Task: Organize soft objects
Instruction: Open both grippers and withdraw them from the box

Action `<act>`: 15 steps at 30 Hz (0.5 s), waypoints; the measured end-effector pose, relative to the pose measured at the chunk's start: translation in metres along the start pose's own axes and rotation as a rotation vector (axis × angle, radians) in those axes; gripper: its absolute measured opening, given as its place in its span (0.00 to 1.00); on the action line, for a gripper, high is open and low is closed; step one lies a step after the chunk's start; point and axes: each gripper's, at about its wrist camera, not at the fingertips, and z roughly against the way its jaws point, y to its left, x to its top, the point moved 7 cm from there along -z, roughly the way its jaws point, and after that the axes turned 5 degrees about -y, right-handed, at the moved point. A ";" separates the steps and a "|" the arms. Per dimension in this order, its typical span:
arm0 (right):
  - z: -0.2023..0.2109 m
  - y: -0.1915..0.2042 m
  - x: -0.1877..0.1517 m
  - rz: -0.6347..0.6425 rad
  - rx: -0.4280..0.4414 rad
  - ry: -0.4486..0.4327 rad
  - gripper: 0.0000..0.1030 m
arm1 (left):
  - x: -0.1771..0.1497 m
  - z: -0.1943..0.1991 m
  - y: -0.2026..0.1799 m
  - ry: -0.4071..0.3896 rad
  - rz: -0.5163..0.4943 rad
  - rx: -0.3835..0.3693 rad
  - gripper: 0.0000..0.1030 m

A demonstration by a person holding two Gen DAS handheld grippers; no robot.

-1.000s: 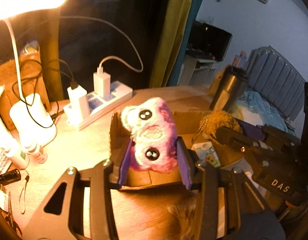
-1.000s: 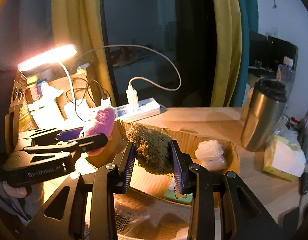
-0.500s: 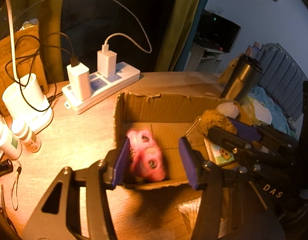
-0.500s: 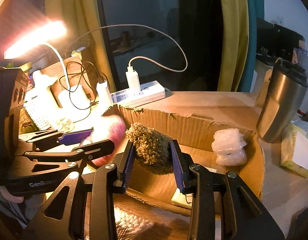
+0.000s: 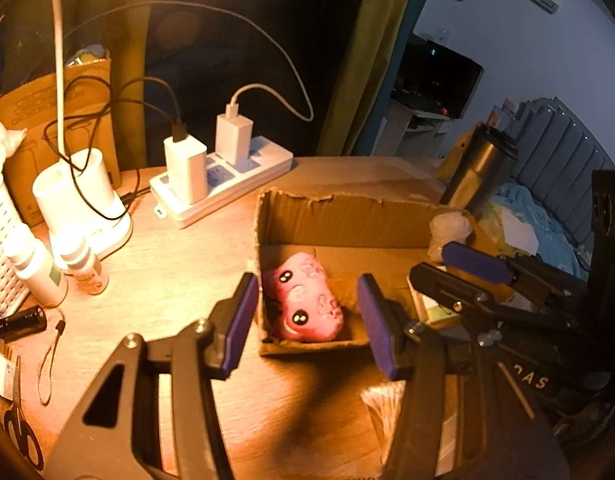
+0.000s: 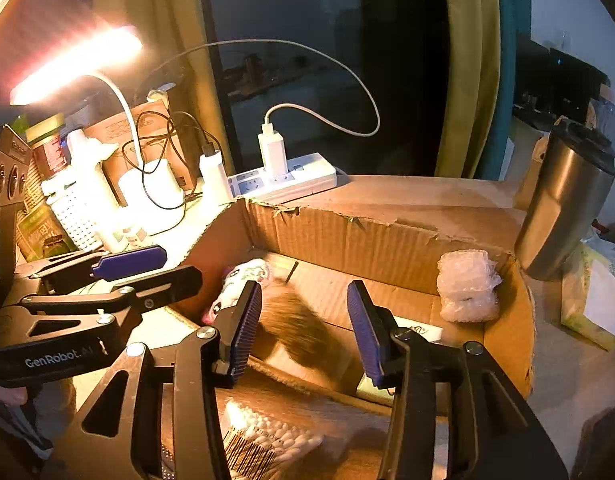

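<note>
A pink plush toy (image 5: pixel 303 300) with two black eyes lies inside the open cardboard box (image 5: pixel 339 216), at its near left corner. My left gripper (image 5: pixel 307 320) is open and empty above it. In the right wrist view my right gripper (image 6: pixel 303 328) is open too. A brown fuzzy plush (image 6: pixel 295 328) is blurred between its fingers, over the box (image 6: pixel 371 240) floor. The pink plush (image 6: pixel 243 280) shows behind it. The left gripper (image 6: pixel 147 268) appears at the left.
A bubble-wrap wad (image 6: pixel 467 284) sits in the box's far right corner. A steel tumbler (image 6: pixel 563 196) stands right of the box. A power strip (image 5: pixel 223 184) with chargers, a lamp base (image 5: pixel 79 196), small bottles (image 5: pixel 83 264) and scissors (image 5: pixel 23 440) lie to the left.
Both grippers have opened. The pink plush dropped from the left gripper into the box, and the brown plush has left the right gripper's fingers and is falling.
</note>
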 end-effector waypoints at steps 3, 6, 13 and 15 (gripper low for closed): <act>0.006 0.001 0.000 0.001 -0.004 -0.006 0.46 | -0.001 0.006 -0.002 -0.004 -0.004 -0.004 0.51; 0.012 0.002 0.000 0.000 -0.010 -0.012 0.46 | -0.002 0.011 -0.005 -0.011 -0.008 -0.009 0.51; 0.031 0.004 -0.003 0.002 -0.025 -0.032 0.46 | -0.003 0.029 -0.012 -0.039 -0.016 -0.013 0.52; 0.037 0.004 -0.004 0.003 -0.030 -0.040 0.46 | -0.003 0.033 -0.015 -0.045 -0.018 -0.014 0.52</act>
